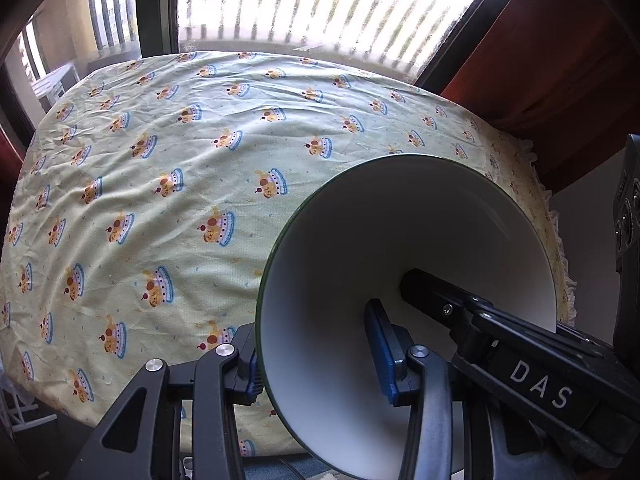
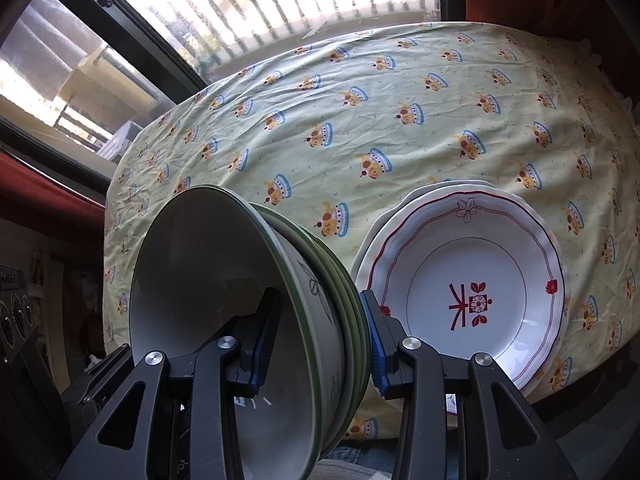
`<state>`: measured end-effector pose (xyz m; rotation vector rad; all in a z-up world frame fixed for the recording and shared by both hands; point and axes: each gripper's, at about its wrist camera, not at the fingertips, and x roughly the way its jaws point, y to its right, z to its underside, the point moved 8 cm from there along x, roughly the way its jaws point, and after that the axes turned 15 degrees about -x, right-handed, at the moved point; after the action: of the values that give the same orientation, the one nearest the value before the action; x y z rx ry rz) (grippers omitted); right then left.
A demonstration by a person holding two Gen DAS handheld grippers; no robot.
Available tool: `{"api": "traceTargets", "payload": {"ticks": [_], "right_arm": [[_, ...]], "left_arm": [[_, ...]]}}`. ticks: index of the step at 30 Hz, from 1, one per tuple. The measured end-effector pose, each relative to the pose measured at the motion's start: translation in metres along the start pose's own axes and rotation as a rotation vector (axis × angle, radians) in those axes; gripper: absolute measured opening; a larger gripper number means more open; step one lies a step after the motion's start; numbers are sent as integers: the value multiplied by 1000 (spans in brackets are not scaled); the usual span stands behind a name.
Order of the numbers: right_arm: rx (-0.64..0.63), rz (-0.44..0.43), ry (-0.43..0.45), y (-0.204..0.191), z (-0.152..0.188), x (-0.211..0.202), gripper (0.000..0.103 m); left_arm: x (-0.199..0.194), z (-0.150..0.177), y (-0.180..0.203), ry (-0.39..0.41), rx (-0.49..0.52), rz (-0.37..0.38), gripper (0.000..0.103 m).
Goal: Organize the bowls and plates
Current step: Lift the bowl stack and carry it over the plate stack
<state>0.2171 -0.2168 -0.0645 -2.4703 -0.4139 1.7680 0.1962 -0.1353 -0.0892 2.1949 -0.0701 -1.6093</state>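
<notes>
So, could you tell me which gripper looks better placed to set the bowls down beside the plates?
Right, probably. The right gripper clamps the wall of the nested bowls, with the stacked plates right beside it on the tablecloth. The left gripper, on the opposite wall, sees only cloth.

A pale green tablecloth [image 1: 160, 168] with small cartoon cake prints covers the bench and is wrinkled. Behind it stands a bright window [image 1: 320, 0] with vertical bars, and a red curtain [image 1: 540, 60] hangs beside.
</notes>
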Motion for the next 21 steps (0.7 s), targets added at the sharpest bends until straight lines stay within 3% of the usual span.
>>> {"api": "traceTargets", "payload": {"ticks": [12,21], "right_arm": [[10,18,-1,61,6,-15,43],[-22,59,-28,108,11,-17,43]], "left_arm": [[27,16,50,-10,-7,19,42],[53,34,86,-35,-67,56,42]]}}
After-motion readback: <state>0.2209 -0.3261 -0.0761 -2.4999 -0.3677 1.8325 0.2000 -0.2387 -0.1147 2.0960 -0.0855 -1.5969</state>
